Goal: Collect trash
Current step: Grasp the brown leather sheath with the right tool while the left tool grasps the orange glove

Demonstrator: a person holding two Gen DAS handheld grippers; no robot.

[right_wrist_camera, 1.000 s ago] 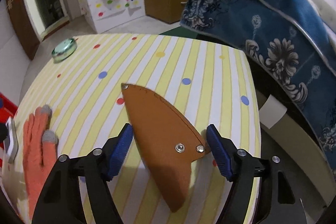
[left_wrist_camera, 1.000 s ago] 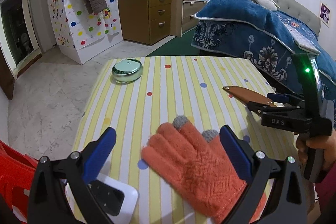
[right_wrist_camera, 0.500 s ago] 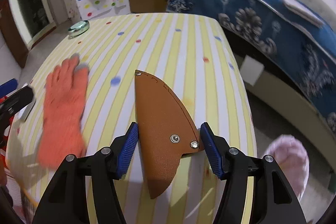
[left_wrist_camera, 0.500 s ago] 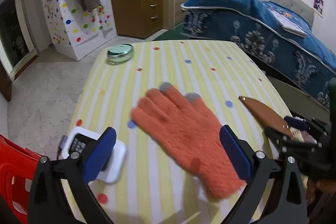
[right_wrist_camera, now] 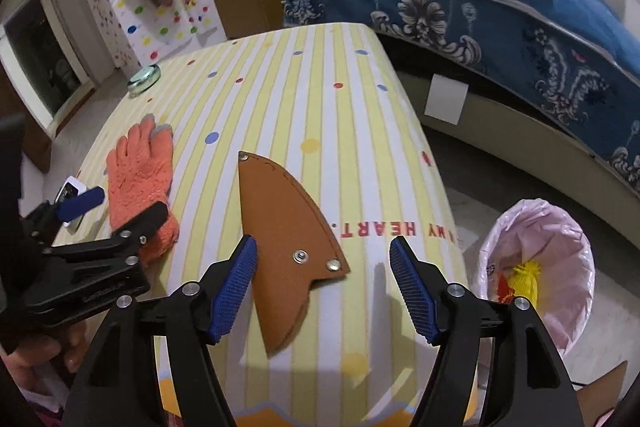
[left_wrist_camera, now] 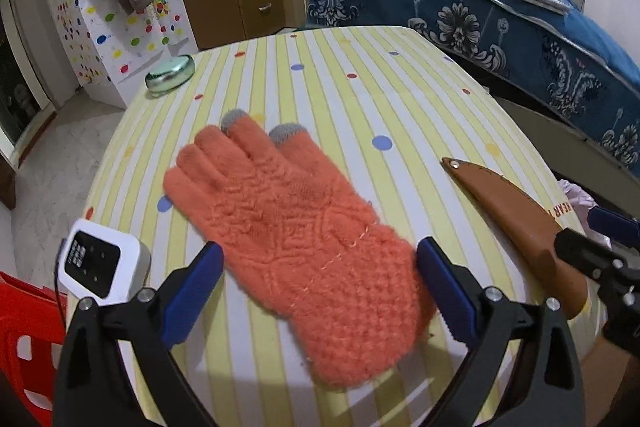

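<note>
Right gripper (right_wrist_camera: 322, 281) pulled back, jaws just reopened, spread, brown sheath (right_wrist_camera: 286, 231) between, unpinched. Left gripper (left_wrist_camera: 320, 283) jaws spread astride orange glove (left_wrist_camera: 288, 223). Both items on desk (left_wrist_camera: 360, 99) (pink-lined bin (right_wrist_camera: 560, 227) beside). Risk: flat sheath slips from closing jaws.

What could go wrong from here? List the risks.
1. The right gripper, whose jaws have just been opening, straddles the sheath without pressing it; flat leather may slip when pinched.
2. The sheath lies near the table edge and could fall beside the bin.
3. The left gripper stands open around the glove; closing might knock the white device off the edge.
</note>
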